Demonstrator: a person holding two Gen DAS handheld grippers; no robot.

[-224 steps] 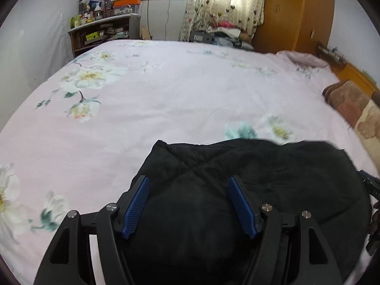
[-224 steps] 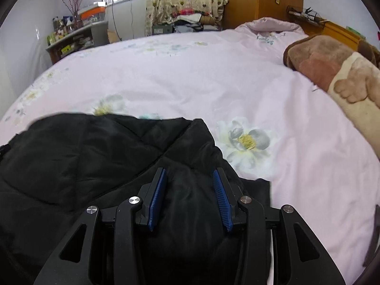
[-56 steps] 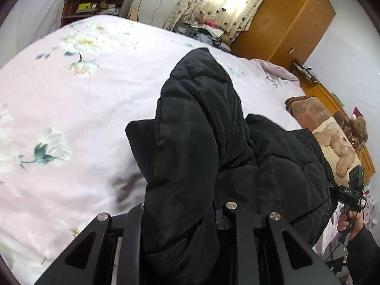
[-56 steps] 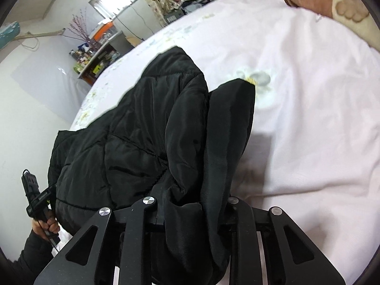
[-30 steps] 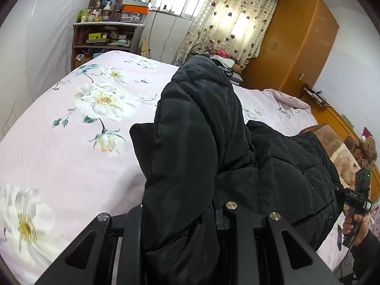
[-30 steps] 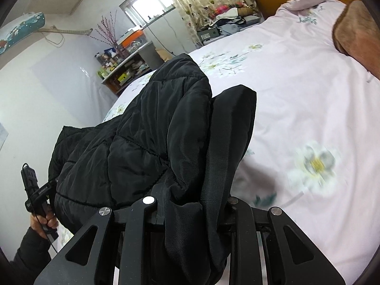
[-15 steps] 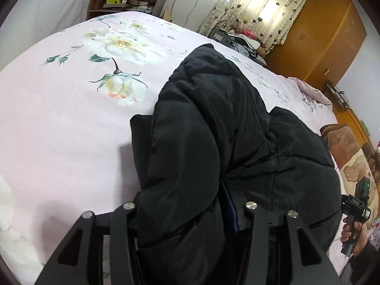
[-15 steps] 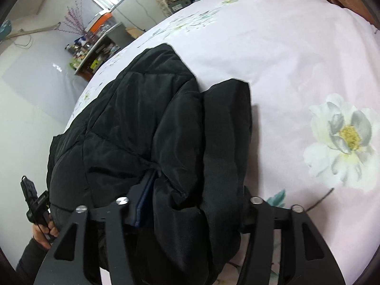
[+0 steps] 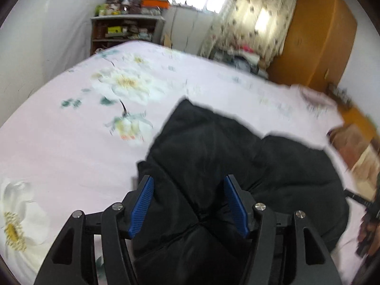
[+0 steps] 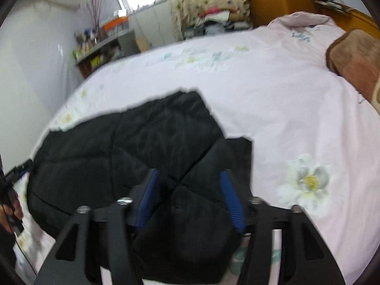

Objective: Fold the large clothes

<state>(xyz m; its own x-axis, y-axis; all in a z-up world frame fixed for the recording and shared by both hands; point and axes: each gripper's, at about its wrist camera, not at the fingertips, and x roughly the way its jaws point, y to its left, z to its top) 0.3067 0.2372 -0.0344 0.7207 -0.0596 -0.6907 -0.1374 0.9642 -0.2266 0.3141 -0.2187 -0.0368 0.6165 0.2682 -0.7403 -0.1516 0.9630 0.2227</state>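
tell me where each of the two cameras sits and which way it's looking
Left wrist: sits on the left tongs, looking forward and down across the black jacket on the pink floral bedspread toward the shelf and window; its blue pads stand apart.
Right wrist: sits on the right tongs, looking over the same jacket toward the brown blanket; a hand shows at the left edge.
Shared: jacket, bedspread, shelf, window, curtain.

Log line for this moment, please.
stage: fold laid down | jacket: on bed | left tongs: open, just opening | right tongs: open, over jacket
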